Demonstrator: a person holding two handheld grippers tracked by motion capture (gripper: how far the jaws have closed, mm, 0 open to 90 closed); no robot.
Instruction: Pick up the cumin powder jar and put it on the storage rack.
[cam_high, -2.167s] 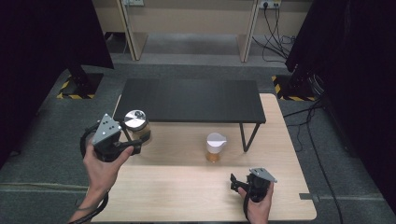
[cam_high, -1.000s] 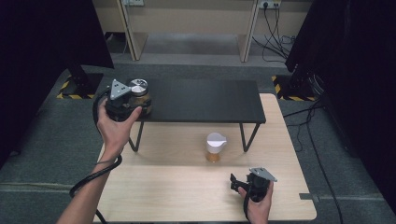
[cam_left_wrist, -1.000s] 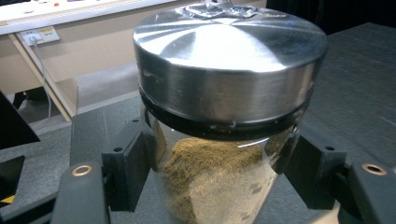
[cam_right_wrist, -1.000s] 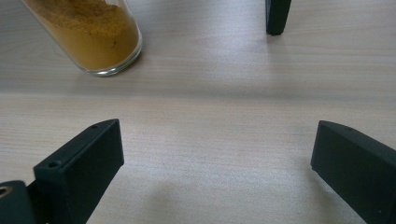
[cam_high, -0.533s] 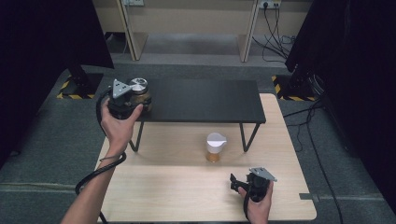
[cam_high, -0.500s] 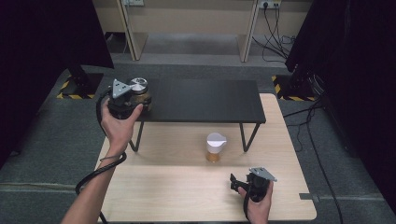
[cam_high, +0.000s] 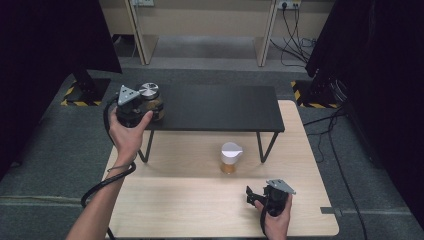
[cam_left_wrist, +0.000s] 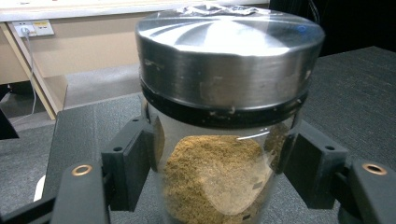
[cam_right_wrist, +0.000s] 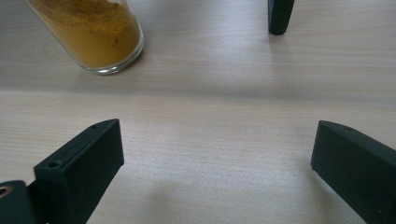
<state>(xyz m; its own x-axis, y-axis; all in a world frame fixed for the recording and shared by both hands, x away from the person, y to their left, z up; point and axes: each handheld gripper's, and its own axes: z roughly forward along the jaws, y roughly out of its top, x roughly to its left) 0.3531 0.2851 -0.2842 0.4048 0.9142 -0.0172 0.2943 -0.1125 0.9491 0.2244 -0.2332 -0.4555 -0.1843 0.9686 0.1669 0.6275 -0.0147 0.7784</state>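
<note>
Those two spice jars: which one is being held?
The metal-lidded jar, clamped in the left gripper over the black shelf's left end. The white-lidded jar stands alone on the table.

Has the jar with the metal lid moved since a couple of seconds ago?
Yes. The left gripper, shut on the jar, has carried it from the wooden table up and away from the person onto the left end of the black shelf.
</note>
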